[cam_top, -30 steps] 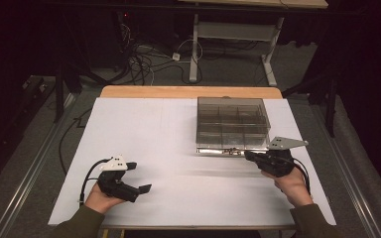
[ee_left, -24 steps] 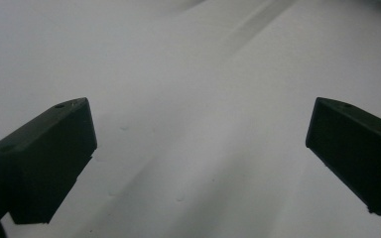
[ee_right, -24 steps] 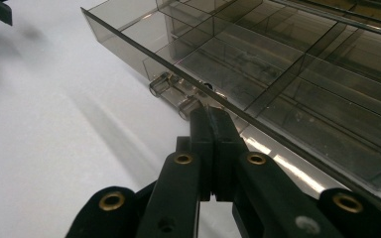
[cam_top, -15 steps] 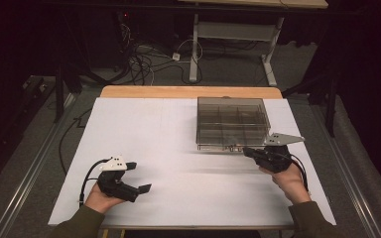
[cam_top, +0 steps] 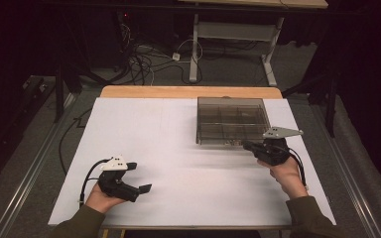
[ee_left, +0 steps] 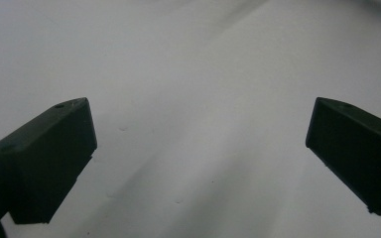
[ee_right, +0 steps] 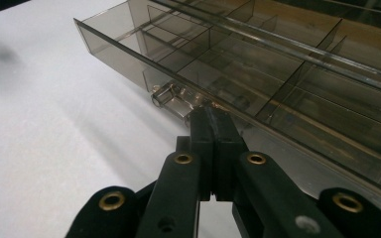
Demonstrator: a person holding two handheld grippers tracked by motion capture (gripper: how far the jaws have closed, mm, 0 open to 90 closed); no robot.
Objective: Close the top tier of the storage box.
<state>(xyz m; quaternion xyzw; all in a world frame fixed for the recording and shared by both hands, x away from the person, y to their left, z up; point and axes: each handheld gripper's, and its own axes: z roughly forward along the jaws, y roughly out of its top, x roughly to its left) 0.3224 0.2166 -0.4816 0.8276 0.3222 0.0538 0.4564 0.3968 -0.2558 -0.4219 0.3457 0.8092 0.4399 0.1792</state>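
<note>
At the near left of the white worktop (cam_top: 178,148), a person's left hand (cam_top: 99,198) held the left tongs (cam_top: 141,177), which rested low over the bare surface with their jaws spread wide and nothing between them. In the left gripper view the two black jaws stood far apart at either side, with plain white worktop between them.

Farther off, on the right, the person's right hand (cam_top: 286,173) held the right tongs (cam_top: 245,145), which pointed left toward the near edge of a smoky transparent compartment box (cam_top: 232,119). In the right gripper view these tongs (ee_right: 213,116) were pressed together, jaw against jaw, with their tips right at a small clear latch (ee_right: 171,96) on the box's (ee_right: 278,69) front wall; whether they touched it could not be told.

The box sat on the far right part of the worktop, its inner dividers visible through the tinted plastic. Beyond the worktop lay a dim floor with tangled cables (cam_top: 144,64).
</note>
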